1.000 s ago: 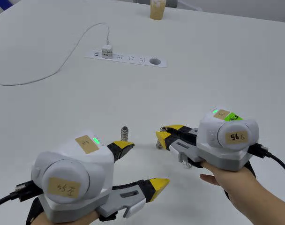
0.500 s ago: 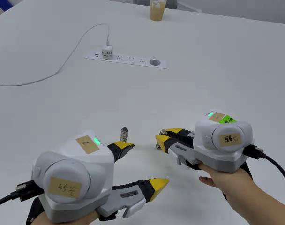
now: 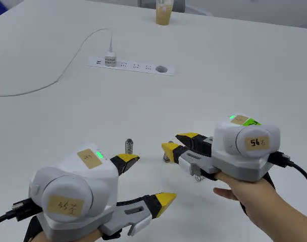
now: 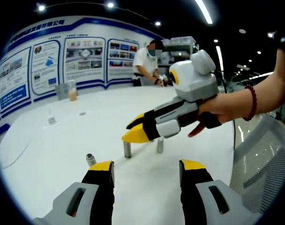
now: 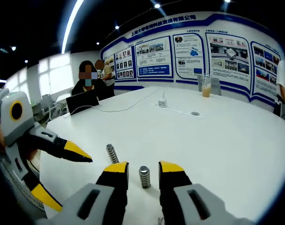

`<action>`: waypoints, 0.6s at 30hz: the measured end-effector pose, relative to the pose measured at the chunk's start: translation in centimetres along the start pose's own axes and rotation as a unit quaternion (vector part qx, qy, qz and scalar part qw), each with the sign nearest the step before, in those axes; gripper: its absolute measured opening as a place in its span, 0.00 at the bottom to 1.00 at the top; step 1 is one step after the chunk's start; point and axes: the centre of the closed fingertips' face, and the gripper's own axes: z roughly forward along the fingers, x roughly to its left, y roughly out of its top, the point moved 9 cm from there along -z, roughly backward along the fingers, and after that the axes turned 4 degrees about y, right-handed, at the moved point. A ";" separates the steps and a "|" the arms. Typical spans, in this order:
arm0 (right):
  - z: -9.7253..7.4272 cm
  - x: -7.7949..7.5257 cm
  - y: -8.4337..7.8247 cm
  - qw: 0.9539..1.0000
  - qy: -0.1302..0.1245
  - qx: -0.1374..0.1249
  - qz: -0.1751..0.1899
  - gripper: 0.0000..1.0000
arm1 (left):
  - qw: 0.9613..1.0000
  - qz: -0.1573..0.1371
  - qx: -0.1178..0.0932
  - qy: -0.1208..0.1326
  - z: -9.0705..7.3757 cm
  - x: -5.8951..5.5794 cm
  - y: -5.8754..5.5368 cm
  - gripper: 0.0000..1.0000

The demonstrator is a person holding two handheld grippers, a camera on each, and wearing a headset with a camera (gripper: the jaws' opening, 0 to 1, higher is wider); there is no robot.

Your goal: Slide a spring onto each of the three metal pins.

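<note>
Left claw (image 3: 149, 177) is spread wide, its upper tip near one spring-covered pin (image 3: 129, 146). Right claw (image 3: 176, 142) is open too, with a second pin (image 5: 144, 176) between its tips. Bare tabletop (image 3: 219, 75) lies wide beyond. Neither claw has moved since before.

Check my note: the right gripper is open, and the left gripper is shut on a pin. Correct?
Not quite. The left gripper is open as well: the left gripper view shows its jaws apart, and the nearest pin stands free ahead of them. The right gripper is open, as noted.
</note>
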 end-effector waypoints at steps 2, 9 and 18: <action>-0.6 0.0 0.3 1.000 0.000 -0.002 0.000 0.28 | 1.000 0.002 0.000 -0.001 0.1 -0.1 0.0 0.57; -2.4 -0.5 0.8 1.000 -0.009 -0.001 0.011 0.35 | 1.000 0.016 0.000 -0.007 0.4 -0.5 0.3 0.57; -5.1 -1.0 0.9 0.999 -0.025 -0.003 0.028 0.44 | 0.999 0.035 0.003 -0.016 1.2 -0.9 0.9 0.54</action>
